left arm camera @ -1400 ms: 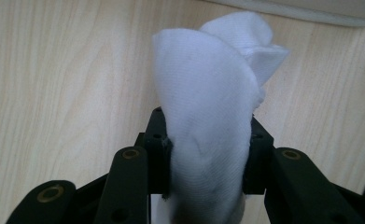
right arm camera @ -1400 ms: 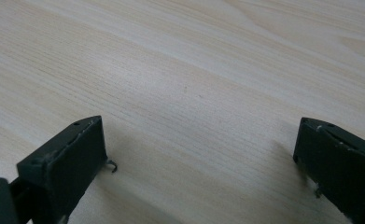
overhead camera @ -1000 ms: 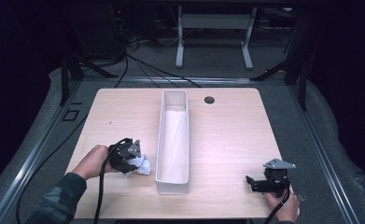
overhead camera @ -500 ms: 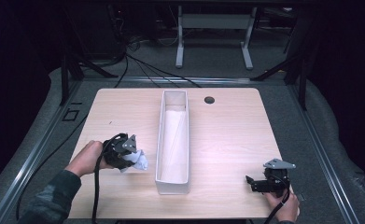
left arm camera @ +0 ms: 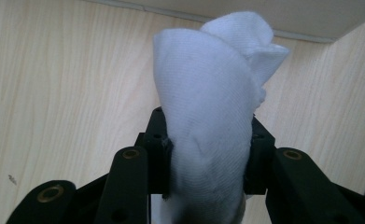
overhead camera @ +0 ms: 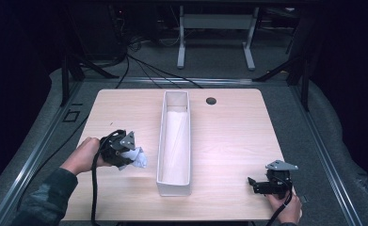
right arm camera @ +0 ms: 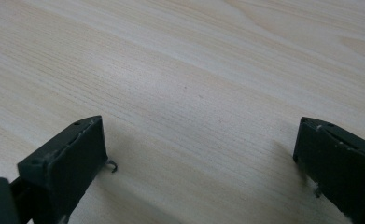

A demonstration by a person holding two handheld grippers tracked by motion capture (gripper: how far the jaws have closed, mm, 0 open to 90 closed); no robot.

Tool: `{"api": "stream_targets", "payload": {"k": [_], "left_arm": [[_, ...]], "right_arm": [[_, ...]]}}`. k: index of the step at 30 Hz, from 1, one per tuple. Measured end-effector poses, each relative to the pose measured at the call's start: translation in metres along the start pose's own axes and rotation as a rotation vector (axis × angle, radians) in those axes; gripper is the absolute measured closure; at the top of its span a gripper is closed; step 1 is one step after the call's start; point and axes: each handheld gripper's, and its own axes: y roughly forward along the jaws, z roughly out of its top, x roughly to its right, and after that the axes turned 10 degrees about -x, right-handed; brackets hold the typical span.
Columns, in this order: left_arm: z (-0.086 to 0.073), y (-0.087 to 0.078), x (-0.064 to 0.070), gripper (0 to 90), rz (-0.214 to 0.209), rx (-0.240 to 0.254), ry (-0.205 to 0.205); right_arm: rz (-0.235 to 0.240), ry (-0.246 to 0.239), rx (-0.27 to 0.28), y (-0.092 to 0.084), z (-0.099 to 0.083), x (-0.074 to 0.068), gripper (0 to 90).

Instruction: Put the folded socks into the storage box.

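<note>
Left gripper point(overhead camera: 125, 153): clamped on white cloth point(left arm camera: 213, 116), left of bin point(overhead camera: 174, 141)
Right gripper point(right arm camera: 199, 163): jaws wide over bare surface point(right arm camera: 180, 70)

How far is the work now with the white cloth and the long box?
Done: the left gripper is shut on the white cloth, held beside the long white box. In hand: carrying it. Left: the cloth is not yet in the box, if that is the aim. The right gripper rests open on the table.

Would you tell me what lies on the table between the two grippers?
In the high view, the long white bin stands between the left gripper, clamping a white cloth, and the right gripper.
</note>
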Motion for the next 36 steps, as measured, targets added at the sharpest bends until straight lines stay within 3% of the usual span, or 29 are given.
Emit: {"api": "stream_targets", "payload": {"k": [17,36], "left_arm": [[0.003,-0.025,-0.008,62.8,0.032,-0.002,0.010],[0.022,-0.054,-0.016,62.7,0.071,-0.015,0.052]], "right_arm": [[0.001,0.001,0.000,0.000,0.000,0.000,2.2],[-0.001,0.001,0.001,0.000,0.000,0.000,2.3]]}}
